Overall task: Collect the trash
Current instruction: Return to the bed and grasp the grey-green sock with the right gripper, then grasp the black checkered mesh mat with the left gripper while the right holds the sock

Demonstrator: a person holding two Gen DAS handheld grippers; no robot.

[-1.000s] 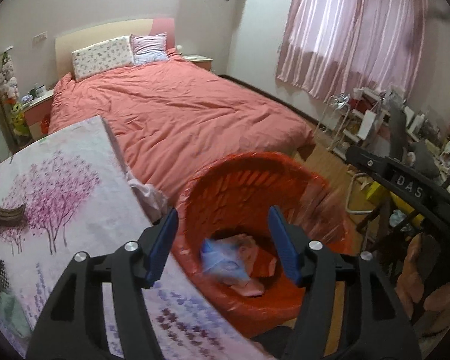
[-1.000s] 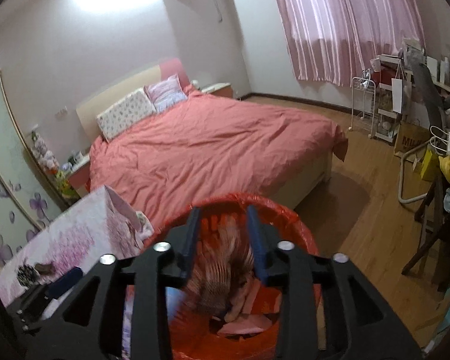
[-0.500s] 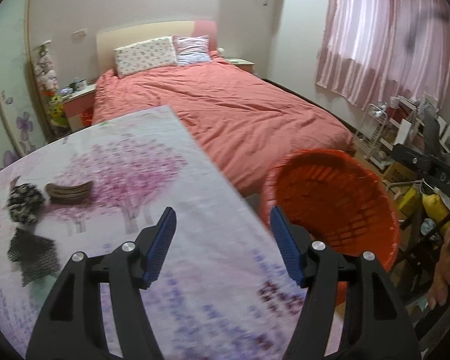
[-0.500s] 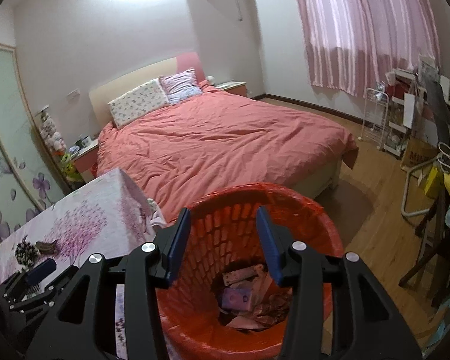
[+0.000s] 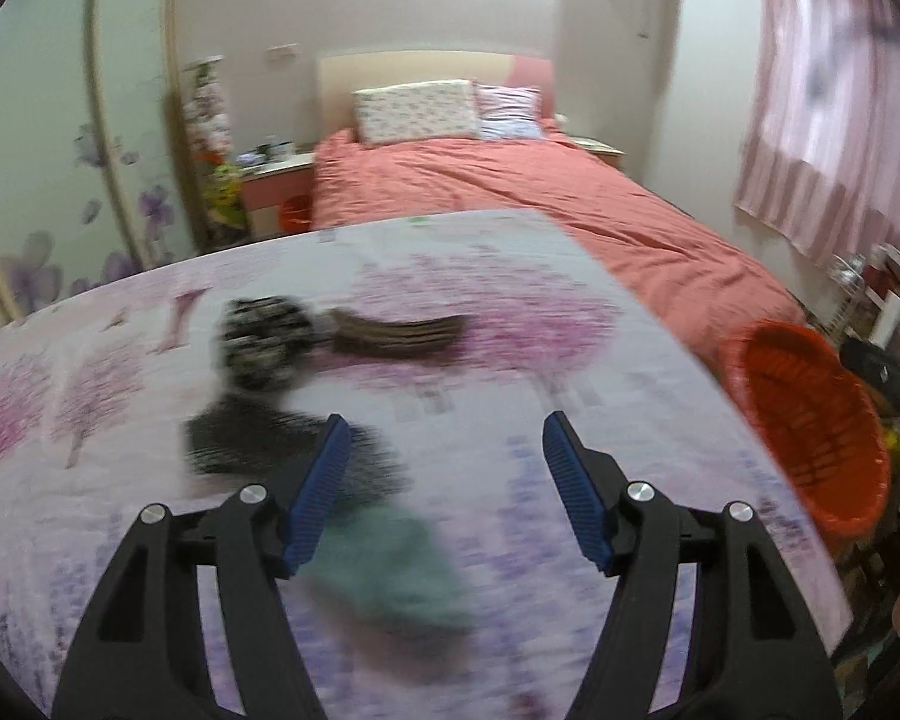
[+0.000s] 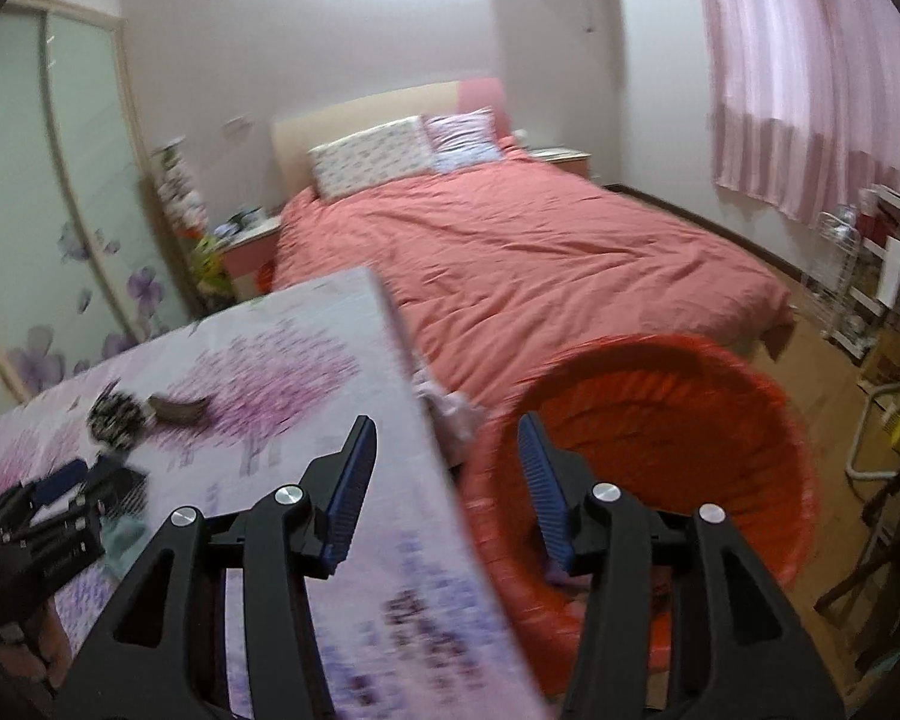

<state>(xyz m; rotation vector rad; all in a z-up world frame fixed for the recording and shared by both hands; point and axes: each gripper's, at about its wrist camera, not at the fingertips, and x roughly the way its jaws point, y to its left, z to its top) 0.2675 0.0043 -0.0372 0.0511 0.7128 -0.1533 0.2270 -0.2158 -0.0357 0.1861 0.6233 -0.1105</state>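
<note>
Two grippers, both with jaws apart and nothing between them; my left gripper [image 5: 444,480] hangs over the desk [image 5: 570,372] with its floral cloth; nearest under it a teal scrap [image 5: 384,564], blurred; just beyond, a dark mesh-like piece [image 5: 252,438]; then a black-and-white crumpled wad [image 5: 264,342] touching a brown curved strip [image 5: 402,333]; I can't tell what the scraps are made of. My right gripper [image 6: 444,480] straddles the desk's right edge, its right finger over the orange basket [image 6: 750,396] on the floor just beside the desk; some trash shows at the basket bottom, mostly hidden. Far side: bed [image 6: 540,264] with salmon cover, two pillows, pink curtains [image 6: 810,72].
</note>
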